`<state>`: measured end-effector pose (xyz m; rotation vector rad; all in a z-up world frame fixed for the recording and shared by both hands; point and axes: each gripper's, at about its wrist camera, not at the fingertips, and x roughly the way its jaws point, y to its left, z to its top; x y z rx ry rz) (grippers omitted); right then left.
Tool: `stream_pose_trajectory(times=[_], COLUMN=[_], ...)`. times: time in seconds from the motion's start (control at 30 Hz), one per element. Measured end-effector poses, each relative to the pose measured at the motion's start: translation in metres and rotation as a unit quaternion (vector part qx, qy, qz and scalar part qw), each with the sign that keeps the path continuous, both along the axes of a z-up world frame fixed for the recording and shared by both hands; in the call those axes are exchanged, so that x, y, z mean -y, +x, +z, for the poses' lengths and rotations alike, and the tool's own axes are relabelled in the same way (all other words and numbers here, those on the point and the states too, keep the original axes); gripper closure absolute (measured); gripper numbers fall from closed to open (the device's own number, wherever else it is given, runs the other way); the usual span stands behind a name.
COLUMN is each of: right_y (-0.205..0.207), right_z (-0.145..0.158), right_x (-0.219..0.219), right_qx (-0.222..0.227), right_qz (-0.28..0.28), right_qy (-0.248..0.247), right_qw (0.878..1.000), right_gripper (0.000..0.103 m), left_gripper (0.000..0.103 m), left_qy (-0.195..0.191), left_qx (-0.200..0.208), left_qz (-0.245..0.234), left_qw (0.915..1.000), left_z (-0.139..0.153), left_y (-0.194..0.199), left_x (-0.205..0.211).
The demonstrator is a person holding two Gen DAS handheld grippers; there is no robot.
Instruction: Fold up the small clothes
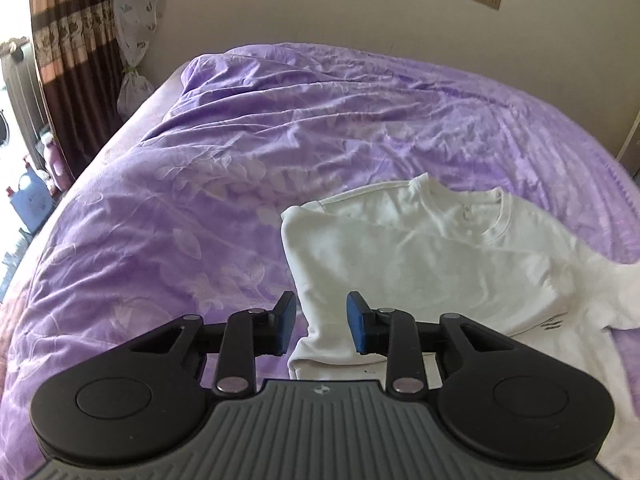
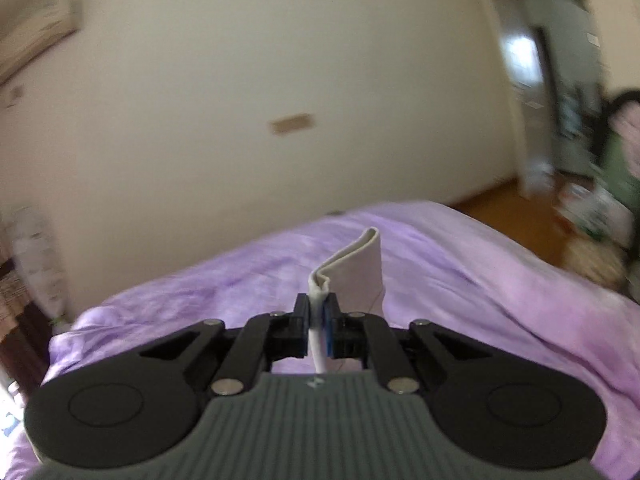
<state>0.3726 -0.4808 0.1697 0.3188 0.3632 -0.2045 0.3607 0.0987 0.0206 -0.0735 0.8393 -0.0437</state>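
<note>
White garment part-folded on bed; right side lifted for fold

White top (image 1: pixel 420 256) lies on the purple bed cover (image 1: pixel 200 184), left side already turned in. Right gripper (image 2: pixel 319 312) has its fingers (image 2: pixel 302 322) clamped on a white cloth edge (image 2: pixel 360 264), raised clear of the bed. Left gripper (image 1: pixel 322 322) hangs over the near hem, part open, nothing visibly gripped. Advice: carry the edge across low and taut, align with the folded side, then let go
</note>
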Motion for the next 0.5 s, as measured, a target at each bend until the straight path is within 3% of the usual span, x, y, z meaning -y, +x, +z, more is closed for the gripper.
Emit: stream_pose_trajectory(times=[0.17, 0.23, 0.3, 0.5], right_y=[0.053, 0.071, 0.091, 0.145], right_z=[0.018, 0.008, -0.012, -0.135], right_x=[-0.110, -0.151, -0.191, -0.294], right_qx=[0.016, 0.013, 0.003, -0.080], right_qz=[0.093, 0.125, 0.154, 0.222], right_qy=[-0.001, -0.002, -0.001, 0.045], right_qw=[0.996, 0.992, 0.988, 0.971], right_gripper=[0.101, 0.101, 0.101, 0.101], left_gripper=[0.071, 0.079, 0.089, 0.089], left_qy=[-0.041, -0.059, -0.075, -0.120], left_qx=[0.002, -0.006, -0.018, -0.022], left_qz=[-0.006, -0.013, -0.026, -0.033], left_qw=[0.9991, 0.9982, 0.9967, 0.9919], left_z=[0.000, -0.005, -0.012, -0.030], left_y=[-0.005, -0.005, -0.005, 0.003], left_x=[-0.021, -0.028, -0.032, -0.047])
